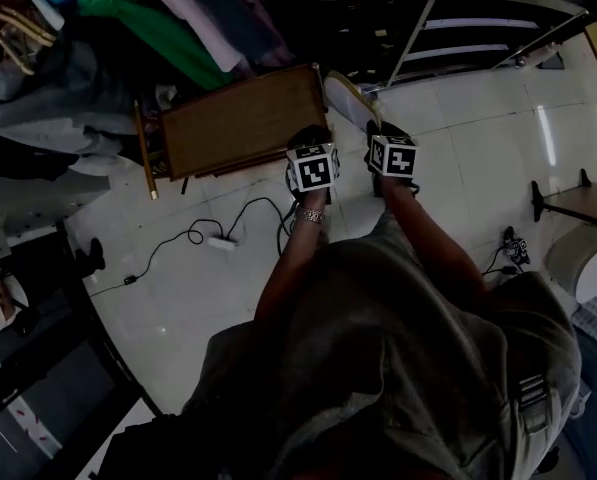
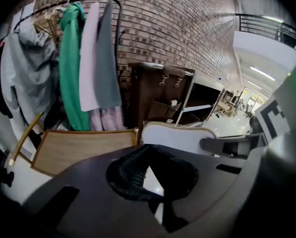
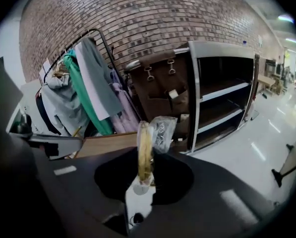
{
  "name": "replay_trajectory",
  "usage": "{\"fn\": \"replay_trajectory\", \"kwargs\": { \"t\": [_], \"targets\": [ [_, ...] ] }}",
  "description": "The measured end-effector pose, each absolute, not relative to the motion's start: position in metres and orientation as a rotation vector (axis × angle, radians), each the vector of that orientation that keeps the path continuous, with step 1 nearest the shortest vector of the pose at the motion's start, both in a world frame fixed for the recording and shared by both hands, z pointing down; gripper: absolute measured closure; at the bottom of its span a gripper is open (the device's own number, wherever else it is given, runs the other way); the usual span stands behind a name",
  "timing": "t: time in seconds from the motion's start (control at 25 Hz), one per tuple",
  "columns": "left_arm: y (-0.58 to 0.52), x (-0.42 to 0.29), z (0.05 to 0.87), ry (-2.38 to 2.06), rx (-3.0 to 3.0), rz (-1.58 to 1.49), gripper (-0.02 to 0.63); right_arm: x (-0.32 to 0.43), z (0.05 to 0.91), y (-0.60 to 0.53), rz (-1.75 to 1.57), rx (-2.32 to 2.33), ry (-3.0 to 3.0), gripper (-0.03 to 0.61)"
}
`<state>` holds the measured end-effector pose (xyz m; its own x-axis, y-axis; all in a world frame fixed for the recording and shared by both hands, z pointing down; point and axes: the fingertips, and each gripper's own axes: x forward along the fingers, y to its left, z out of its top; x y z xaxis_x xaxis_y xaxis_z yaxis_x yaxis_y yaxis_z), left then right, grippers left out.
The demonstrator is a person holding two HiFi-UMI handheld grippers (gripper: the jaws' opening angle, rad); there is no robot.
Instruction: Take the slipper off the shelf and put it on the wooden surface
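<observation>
The slipper point(image 1: 348, 95), white with a tan rim, hangs over the tiled floor just right of the wooden board point(image 1: 240, 118). My right gripper point(image 1: 375, 130) is shut on its heel end. In the right gripper view the slipper point(image 3: 144, 150) stands edge-on between the jaws of the right gripper point(image 3: 145, 170), with a clear plastic wrap point(image 3: 163, 131) beside it. My left gripper point(image 1: 310, 136) hovers at the board's near right corner. In its own view the left gripper point(image 2: 148, 148) has its tips together and nothing in them, while the slipper point(image 2: 177, 138) shows ahead to the right, past the board point(image 2: 83, 148).
The open metal shelf point(image 1: 478, 28) stands at the back right, with a brown cabinet point(image 3: 160, 90) left of it. A clothes rack point(image 1: 128, 18) with hanging garments stands behind the board. A cable and power strip point(image 1: 222, 240) lie on the tiles near my feet.
</observation>
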<state>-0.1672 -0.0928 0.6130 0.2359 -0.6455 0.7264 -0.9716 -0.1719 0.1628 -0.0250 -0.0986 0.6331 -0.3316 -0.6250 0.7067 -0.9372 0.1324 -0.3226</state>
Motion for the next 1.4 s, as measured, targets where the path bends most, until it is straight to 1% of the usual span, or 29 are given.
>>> {"fn": "replay_trajectory", "kwargs": {
  "t": [0.16, 0.32, 0.48, 0.72, 0.84, 0.88, 0.96, 1.0, 1.04, 1.16, 1.2, 1.24, 1.28, 1.36, 1.4],
  "targets": [
    [-0.041, -0.292, 0.603, -1.561, 1.808, 0.694, 0.611, -0.129, 0.632, -0.062, 1.068, 1.484, -1.999, 0.52],
    [-0.013, -0.359, 0.591, -1.61, 1.75, 0.587, 0.611, -0.193, 0.65, -0.058, 1.136, 1.477, -1.954, 0.518],
    [0.016, -0.384, 0.604, -1.596, 1.702, 0.577, 0.611, -0.214, 0.679, -0.08, 1.261, 1.631, -1.926, 0.518],
    [0.041, -0.394, 0.625, -1.549, 1.679, 0.625, 0.611, -0.209, 0.733, -0.131, 1.475, 1.951, -1.827, 0.517],
    [0.047, -0.391, 0.636, -1.52, 1.67, 0.633, 0.611, -0.219, 0.764, -0.134, 1.575, 1.893, -1.763, 0.507],
    [0.049, -0.388, 0.638, -1.51, 1.679, 0.643, 0.611, -0.23, 0.774, -0.129, 1.609, 1.789, -1.759, 0.477],
    [0.047, -0.385, 0.641, -1.495, 1.699, 0.655, 0.611, -0.254, 0.791, -0.11, 1.652, 1.537, -1.735, 0.322],
    [0.045, -0.382, 0.641, -1.487, 1.709, 0.656, 0.611, -0.261, 0.794, -0.097, 1.653, 1.44, -1.714, 0.28],
    [0.042, -0.38, 0.64, -1.479, 1.718, 0.655, 0.611, -0.262, 0.794, -0.082, 1.641, 1.38, -1.692, 0.27],
    [0.026, -0.369, 0.625, -1.467, 1.763, 0.632, 0.611, -0.246, 0.774, -0.036, 1.583, 1.337, -1.64, 0.272],
    [0.018, -0.365, 0.618, -1.464, 1.782, 0.622, 0.611, -0.24, 0.762, -0.026, 1.564, 1.34, -1.651, 0.281],
    [0.01, -0.361, 0.612, -1.459, 1.803, 0.613, 0.611, -0.237, 0.746, -0.02, 1.538, 1.34, -1.691, 0.309],
    [0.002, -0.356, 0.604, -1.448, 1.824, 0.602, 0.611, -0.236, 0.727, -0.019, 1.496, 1.332, -1.756, 0.355],
    [-0.013, -0.344, 0.59, -1.416, 1.863, 0.574, 0.611, -0.242, 0.679, -0.026, 1.333, 1.296, -1.925, 0.476],
    [-0.02, -0.338, 0.582, -1.397, 1.88, 0.558, 0.611, -0.247, 0.655, -0.031, 1.224, 1.273, -2.003, 0.497]
  ]
}}
